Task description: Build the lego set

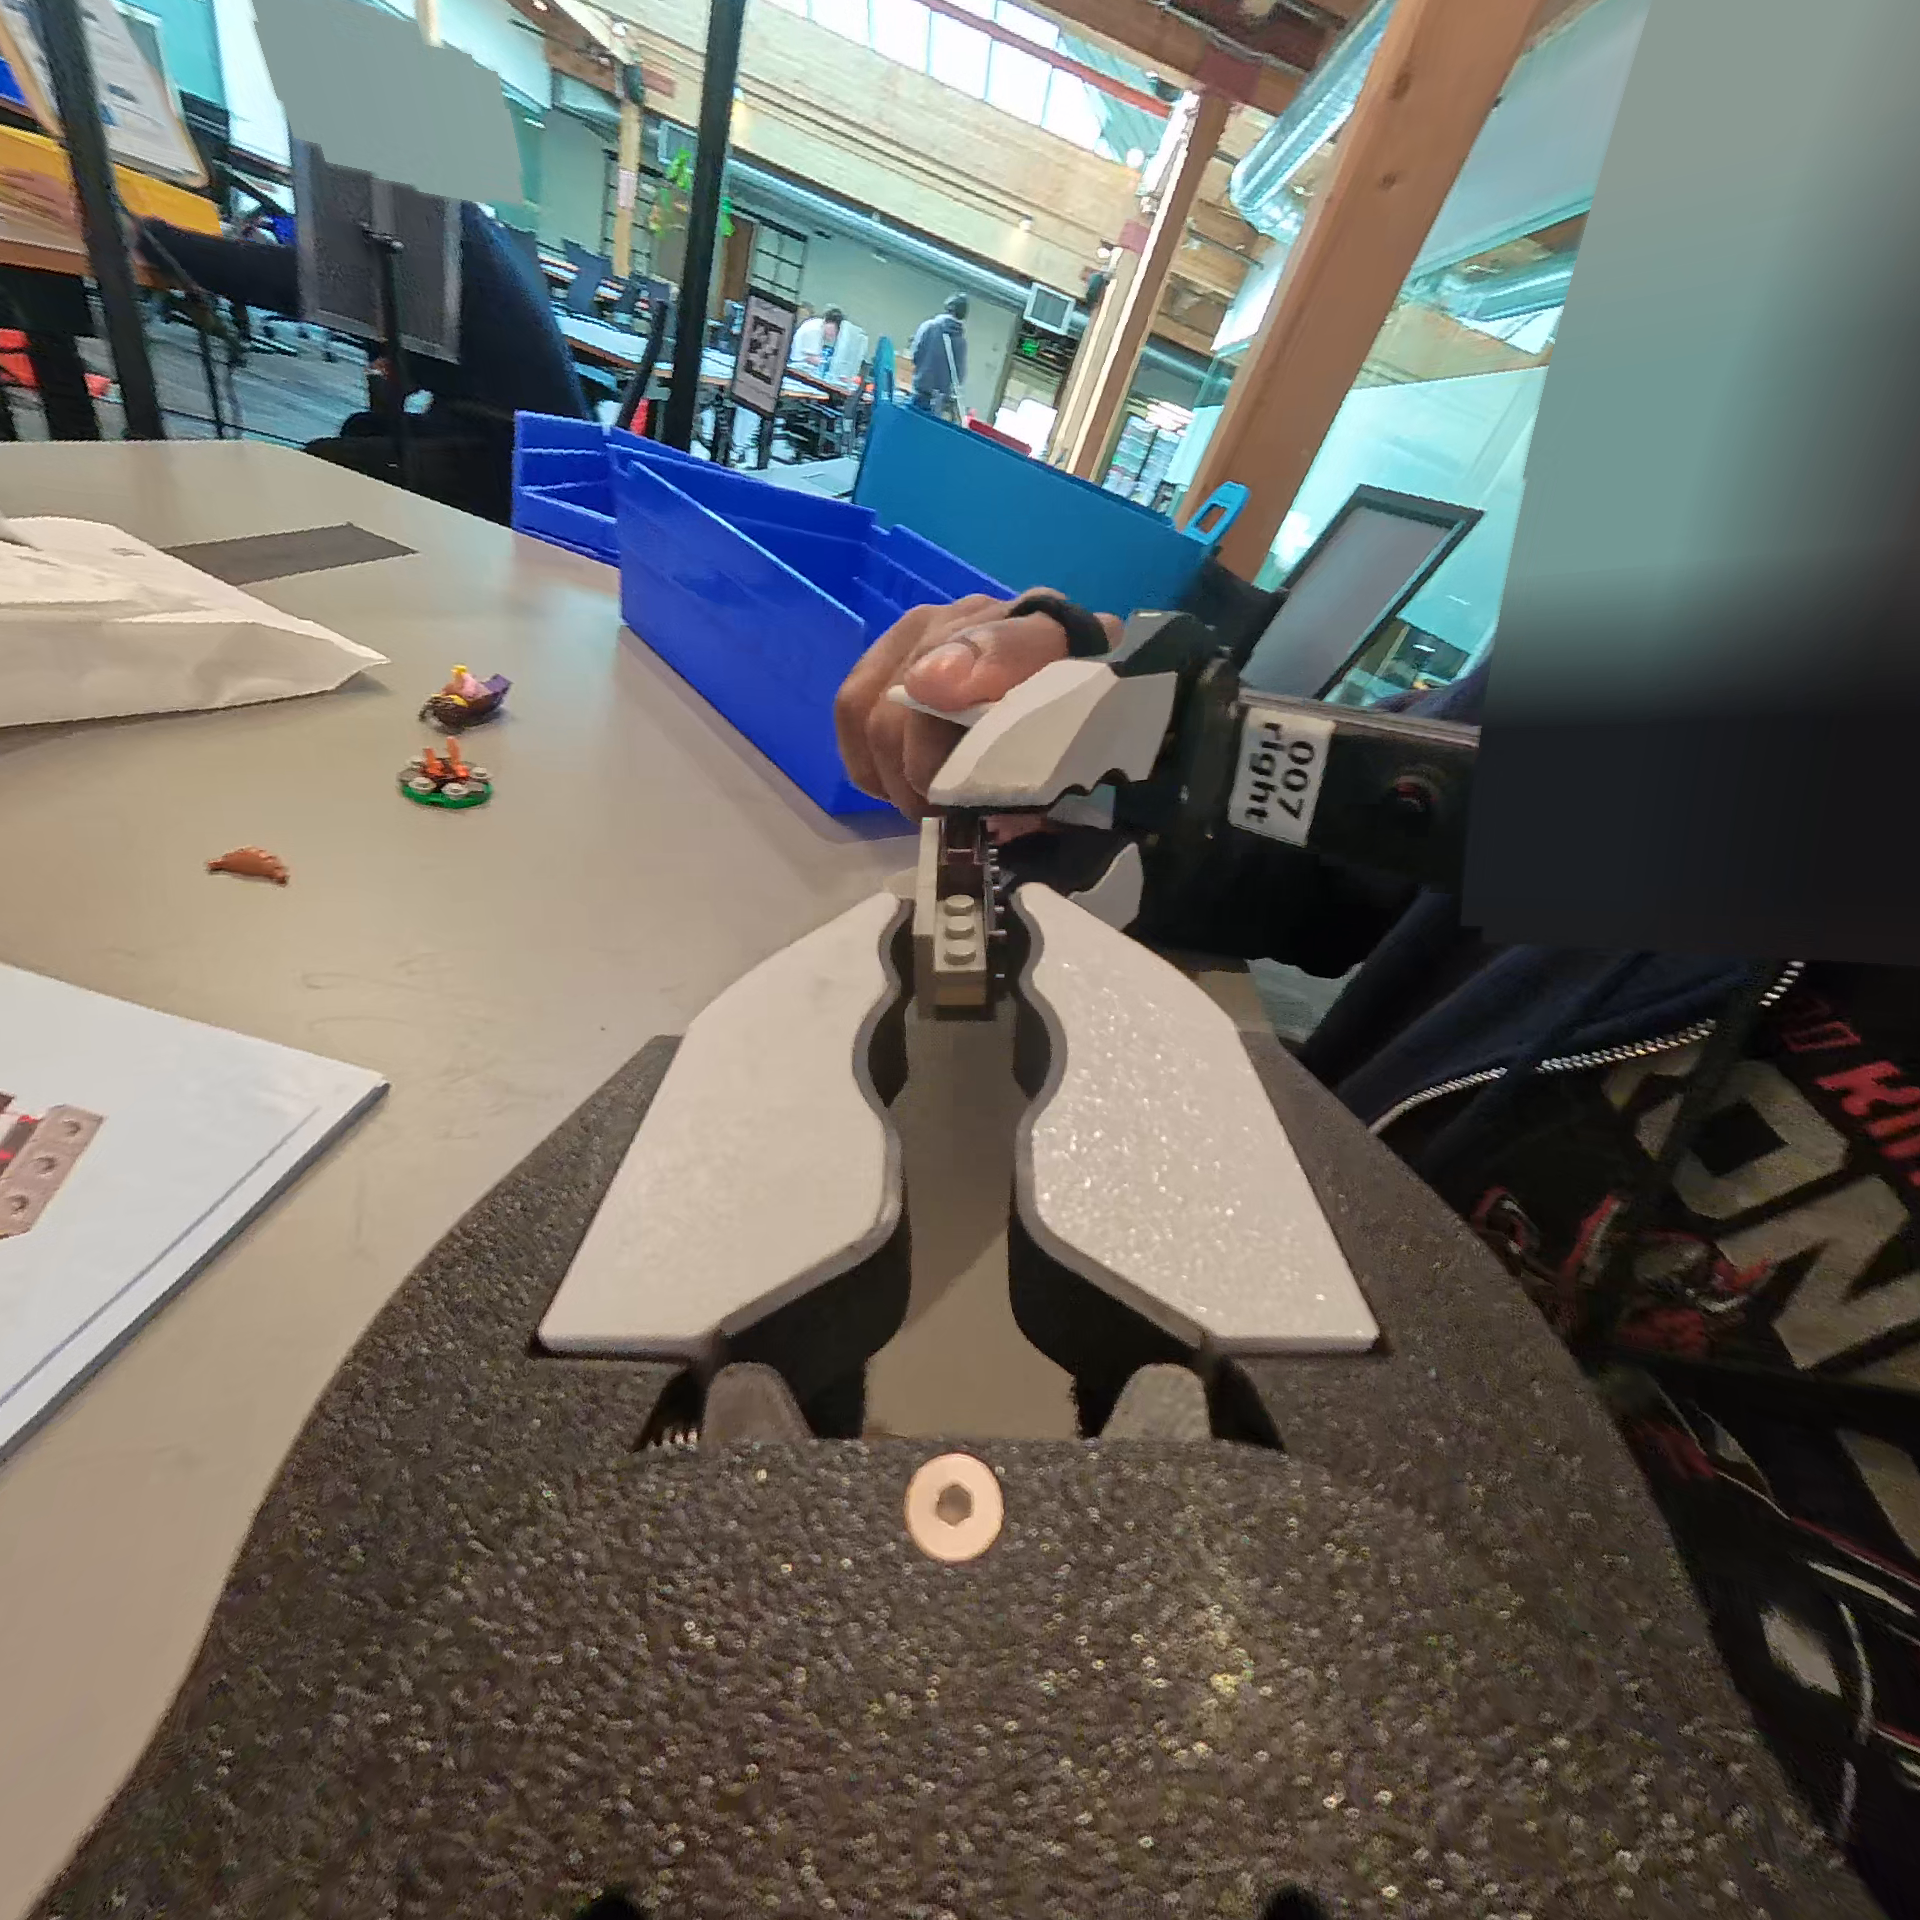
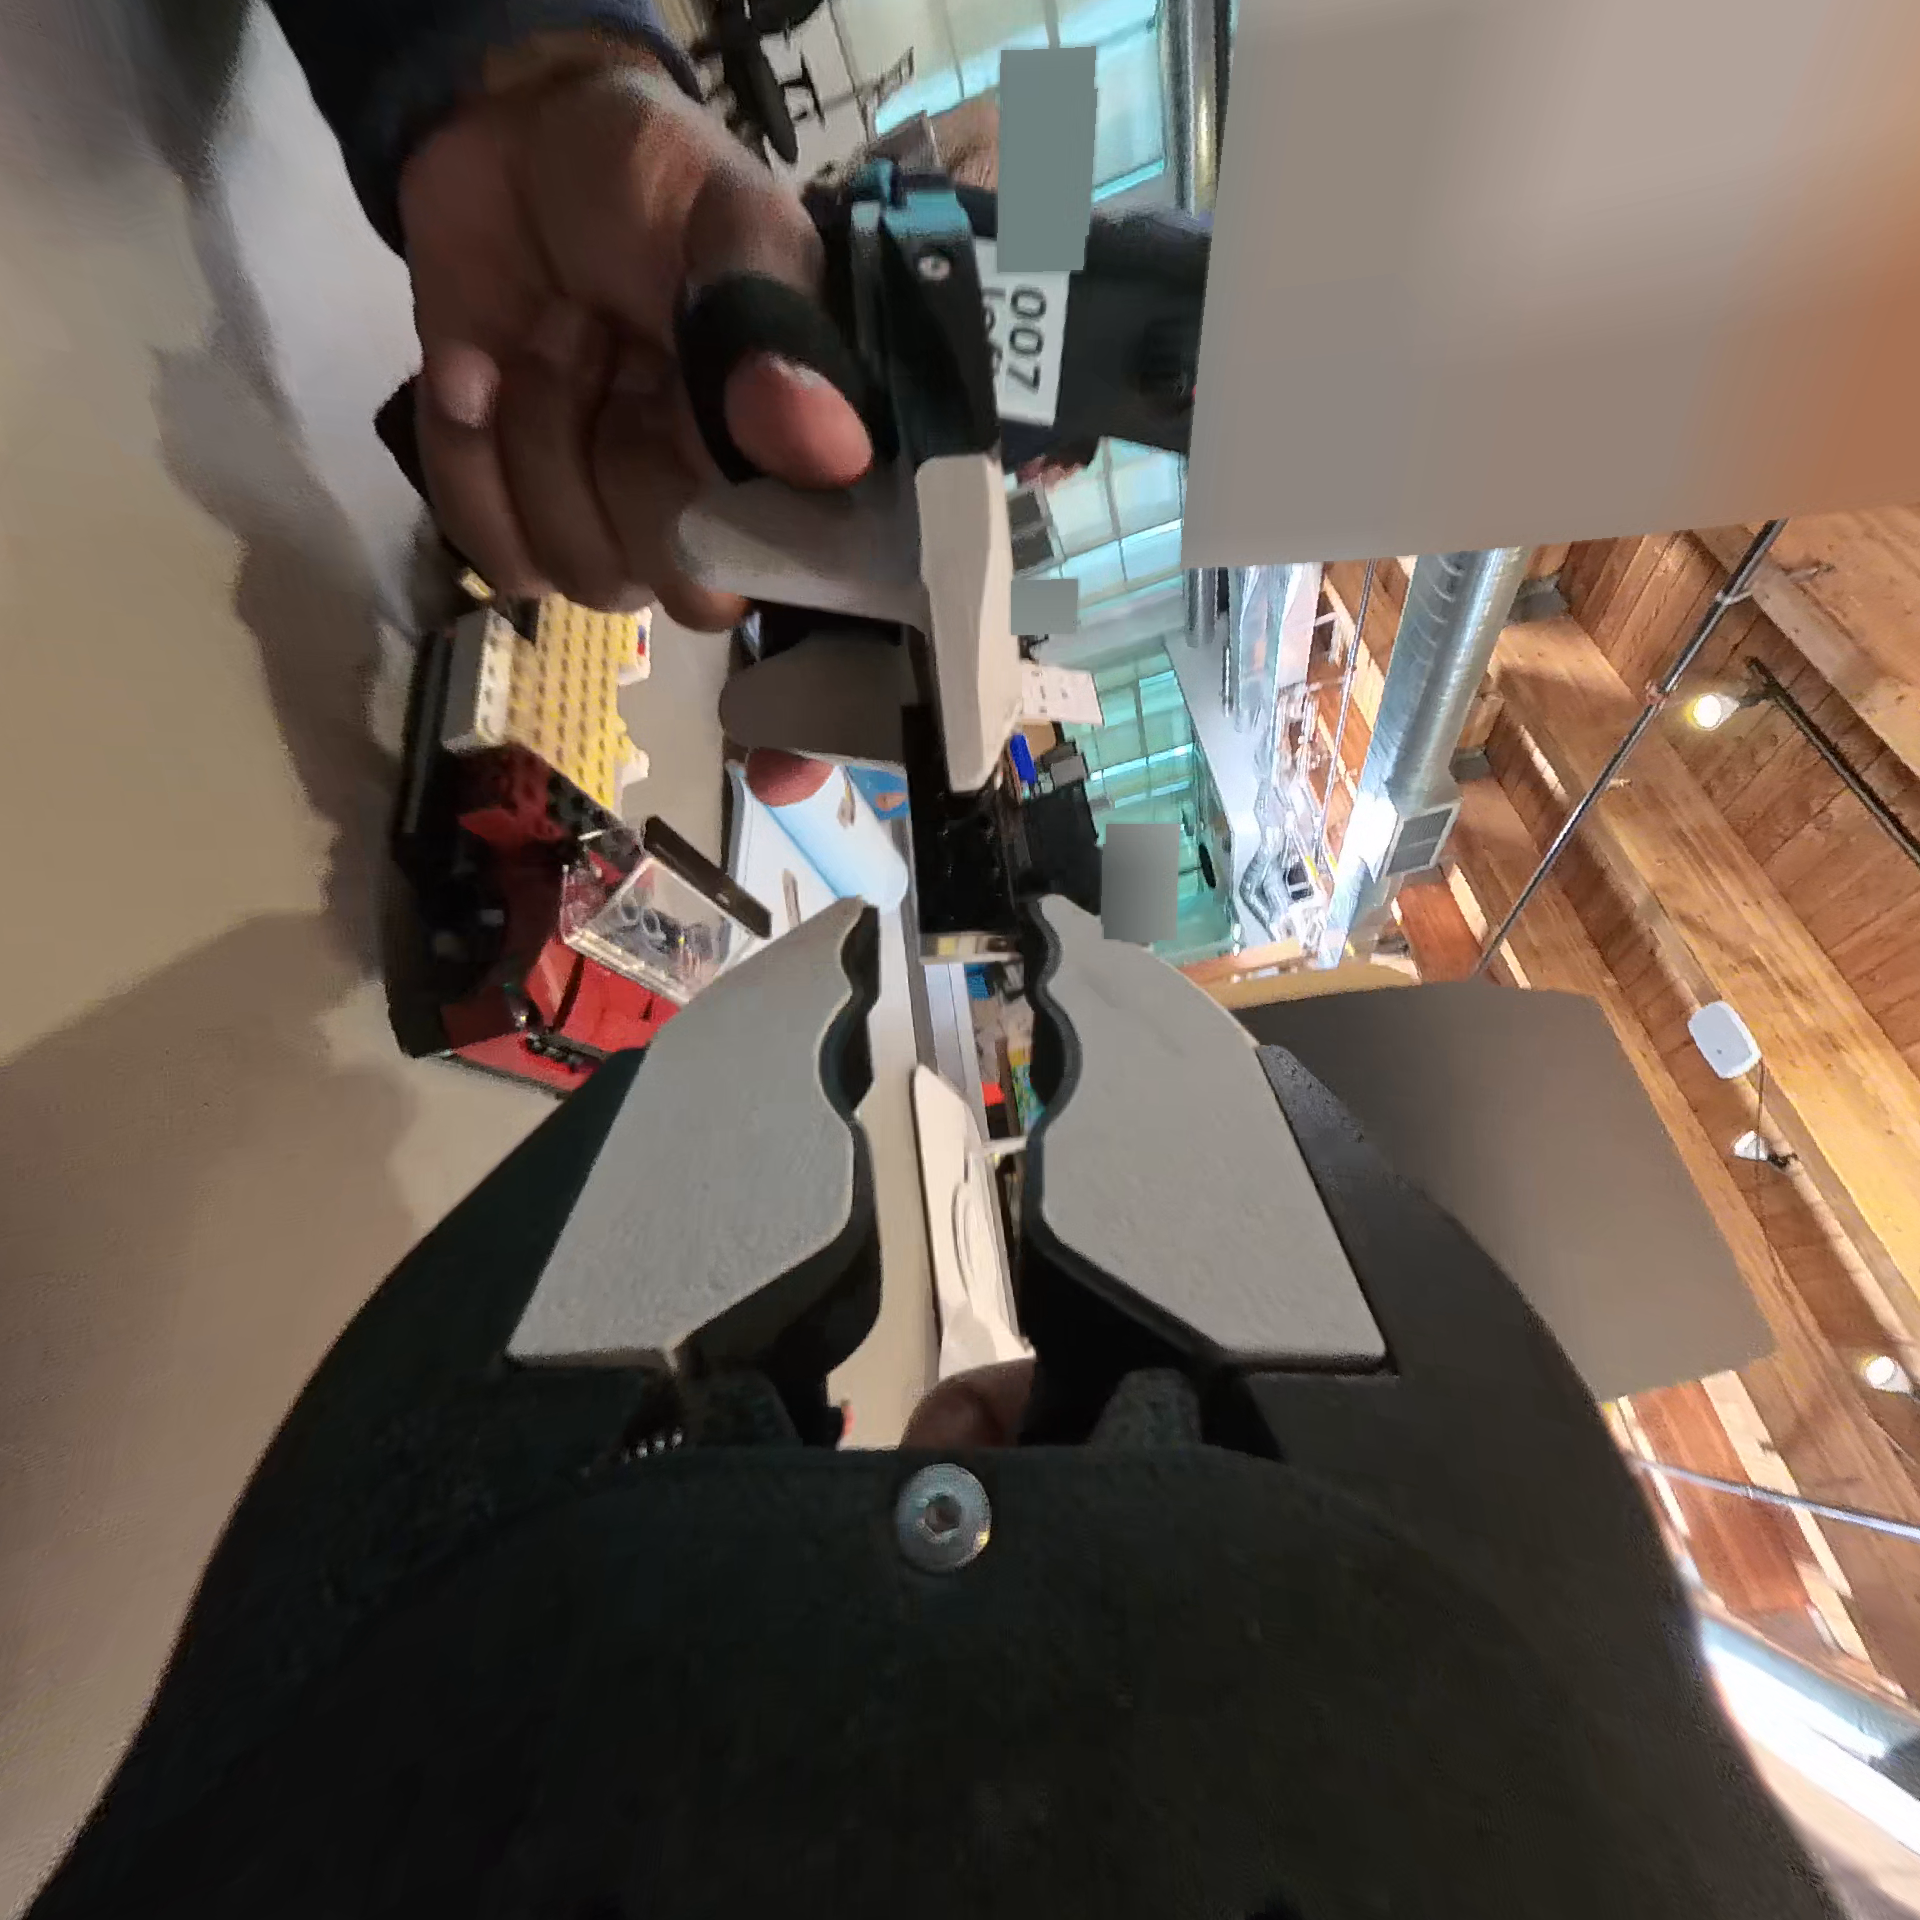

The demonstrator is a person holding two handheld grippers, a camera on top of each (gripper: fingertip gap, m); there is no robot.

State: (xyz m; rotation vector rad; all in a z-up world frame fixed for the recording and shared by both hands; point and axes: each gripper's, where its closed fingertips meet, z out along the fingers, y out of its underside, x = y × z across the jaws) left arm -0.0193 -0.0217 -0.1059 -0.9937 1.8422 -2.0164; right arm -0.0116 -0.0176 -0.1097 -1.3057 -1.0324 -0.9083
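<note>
Bricks [image 1: 961,951] joined into a small grey and dark brown piece sit pinched between the fingertips of the left gripper [image 1: 961,961], at the middle of the left wrist view, both pads pressed against the sides. Just above it the right gripper [image 1: 1023,821] comes in from the right of the frame, held by a hand [image 1: 914,707], one grey finger lying over the top end of the piece; whether that finger touches it I cannot tell. In the right wrist view the right gripper's fingers stand apart, the gap between them showing only background and the dark front of the other tool.

On the grey table [image 1: 468,966] at upper left lie a green round toy piece [image 1: 445,779], a purple one [image 1: 464,698] and a small brown part [image 1: 249,863]. Blue bins [image 1: 748,623] stand behind; a paper sheet [image 1: 156,1153] lies at the left edge.
</note>
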